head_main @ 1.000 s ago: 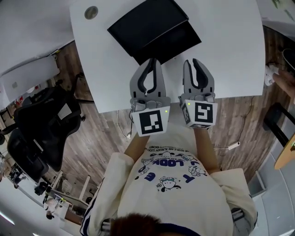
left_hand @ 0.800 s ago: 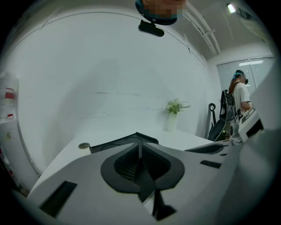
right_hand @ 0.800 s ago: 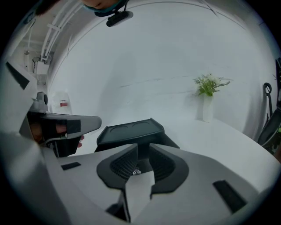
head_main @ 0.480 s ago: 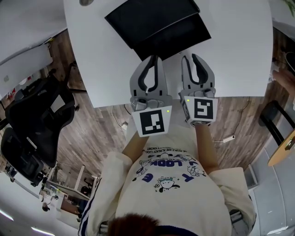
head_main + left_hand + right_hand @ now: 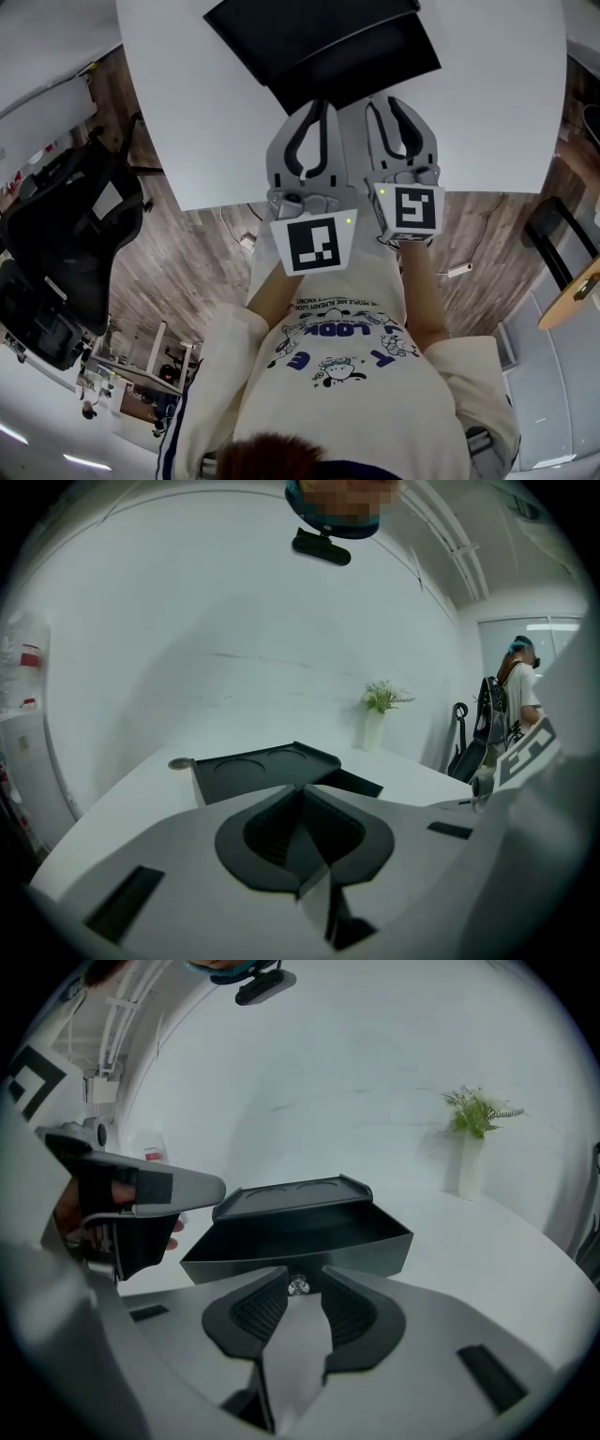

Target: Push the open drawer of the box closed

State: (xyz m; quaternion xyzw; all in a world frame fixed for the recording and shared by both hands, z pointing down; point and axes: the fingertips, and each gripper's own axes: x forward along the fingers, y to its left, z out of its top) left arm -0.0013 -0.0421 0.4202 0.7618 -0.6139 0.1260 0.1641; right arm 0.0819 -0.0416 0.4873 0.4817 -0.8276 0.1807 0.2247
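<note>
A black box (image 5: 300, 28) stands on the white table (image 5: 178, 131), its open drawer (image 5: 370, 61) pulled out toward me. In the right gripper view the drawer front (image 5: 309, 1246) sits just beyond the jaws, and a small clear knob (image 5: 298, 1286) shows in the gap between them. My right gripper (image 5: 387, 101) is opening, and its pads stand clear of the knob. My left gripper (image 5: 319, 105) is shut and empty beside it, pointing at the drawer's left corner. Its closed tips (image 5: 302, 791) sit short of the box (image 5: 253, 771).
A vase with a green sprig (image 5: 472, 1152) stands on the table to the right of the box, and a round metal disc (image 5: 180, 763) lies at its far left. A black office chair (image 5: 66, 234) is on the wooden floor to my left. A person (image 5: 520, 686) stands far right.
Both grippers have moved forward over the table edge toward the drawer front. The right gripper's jaws have spread apart; the left gripper's stay together.
</note>
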